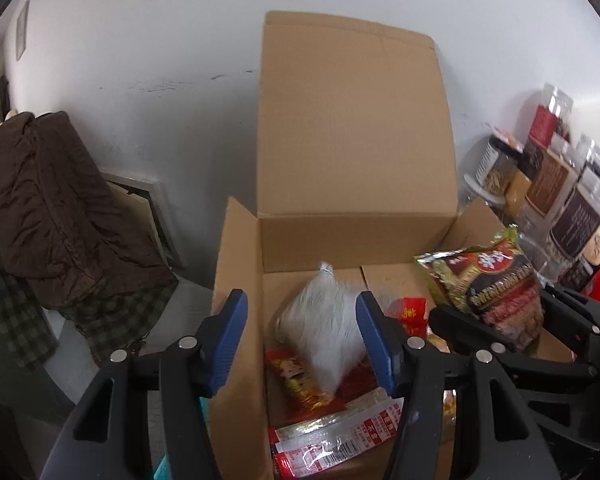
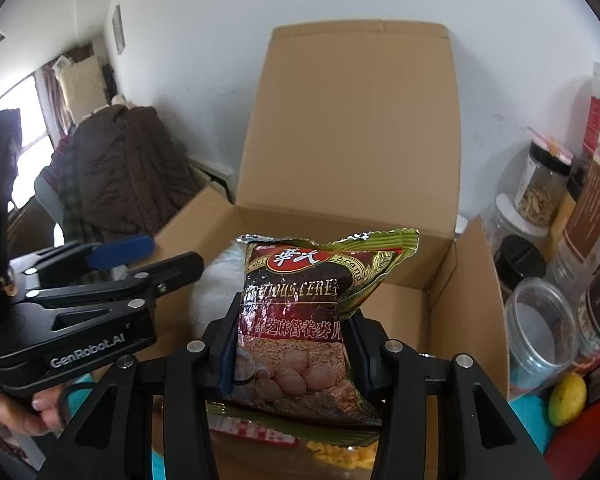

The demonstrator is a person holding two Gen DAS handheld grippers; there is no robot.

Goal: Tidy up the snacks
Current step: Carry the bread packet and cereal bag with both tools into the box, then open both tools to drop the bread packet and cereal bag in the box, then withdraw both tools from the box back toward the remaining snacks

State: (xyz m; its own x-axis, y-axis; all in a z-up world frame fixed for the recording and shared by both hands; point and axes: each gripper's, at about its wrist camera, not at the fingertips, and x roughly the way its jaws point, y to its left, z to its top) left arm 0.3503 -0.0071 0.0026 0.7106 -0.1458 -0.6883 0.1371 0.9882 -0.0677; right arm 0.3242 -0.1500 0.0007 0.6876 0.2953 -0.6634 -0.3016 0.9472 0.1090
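The right tool [image 2: 294, 344] is clenched on a bag of cereal [image 2: 300, 320], its two fingers pressing the bag's sides just below the middle, and holds it upright above the open cardboard box [image 2: 352, 140]; in the left wrist view the same bag [image 1: 496, 296] shows at the right, over the box's right side. The left tool [image 1: 300, 336] is released, its blue pads [image 1: 230, 340] spread wide with the box's left wall between them, one pad outside the box and the other over its inside. Inside the box [image 1: 356, 132] lies a white bag [image 1: 328, 332] tilted on a corner, resting on red and yellow snack packets [image 1: 300, 384], with a long red-and-white wrapper [image 1: 336, 436] along the near edge. The rear flap of the box stands upright against the white wall [image 1: 140, 40]. To the right of the box stand several clear jars [image 2: 540, 332] with dark labels, and a yellow fruit [image 2: 566, 398] lies near them. At the left, well apart from the box, a brown coat [image 1: 52, 208] is draped over a checked cloth [image 1: 112, 320]. A hand [image 2: 20, 416] grips the left tool's handle in the right wrist view
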